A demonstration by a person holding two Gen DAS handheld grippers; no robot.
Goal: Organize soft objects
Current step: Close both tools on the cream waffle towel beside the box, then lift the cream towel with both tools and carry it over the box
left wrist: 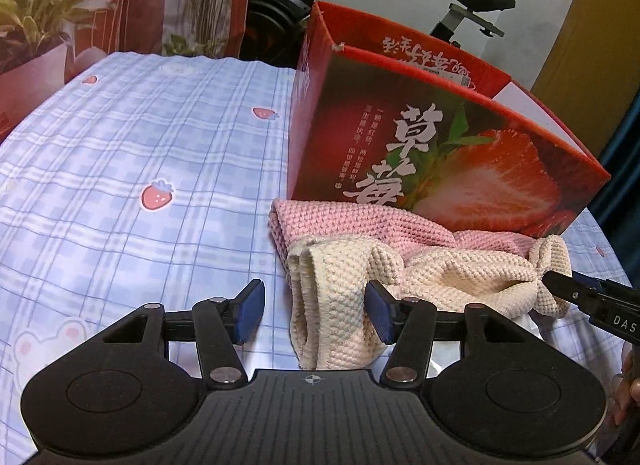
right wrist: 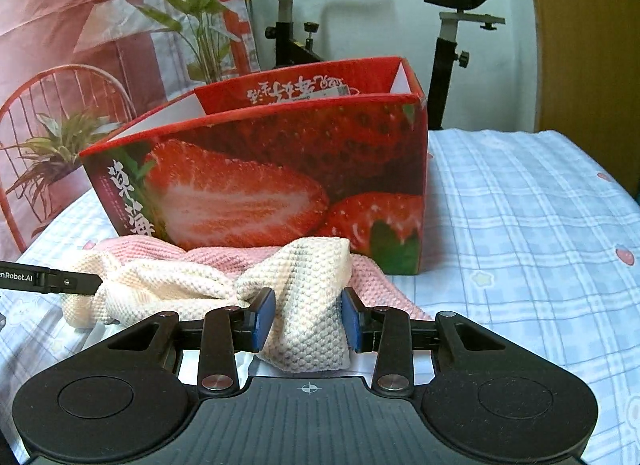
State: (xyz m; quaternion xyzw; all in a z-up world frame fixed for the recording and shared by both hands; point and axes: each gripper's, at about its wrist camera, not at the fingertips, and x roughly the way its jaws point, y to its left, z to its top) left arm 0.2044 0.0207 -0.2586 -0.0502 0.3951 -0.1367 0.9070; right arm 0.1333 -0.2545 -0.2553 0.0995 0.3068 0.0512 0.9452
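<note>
A cream knitted cloth [left wrist: 440,281] lies crumpled on a pink knitted cloth [left wrist: 360,225], in front of a red strawberry box [left wrist: 440,145] whose top is open. My left gripper [left wrist: 316,313] is open around the cream cloth's left end; the right pad touches it and the left pad stands clear. In the right wrist view my right gripper [right wrist: 308,321] is shut on the other end of the cream cloth [right wrist: 312,297], both blue pads pressing it. The pink cloth [right wrist: 224,255] shows behind it, against the box [right wrist: 280,169]. The left gripper's finger [right wrist: 76,283] reaches in from the left.
Everything rests on a blue plaid sheet with strawberry prints [left wrist: 140,145]. Behind the box stands an exercise bike [right wrist: 448,45]. Potted plants [left wrist: 44,13] and a red wire chair [right wrist: 64,85] stand at the far left. Open sheet stretches right of the box [right wrist: 520,205].
</note>
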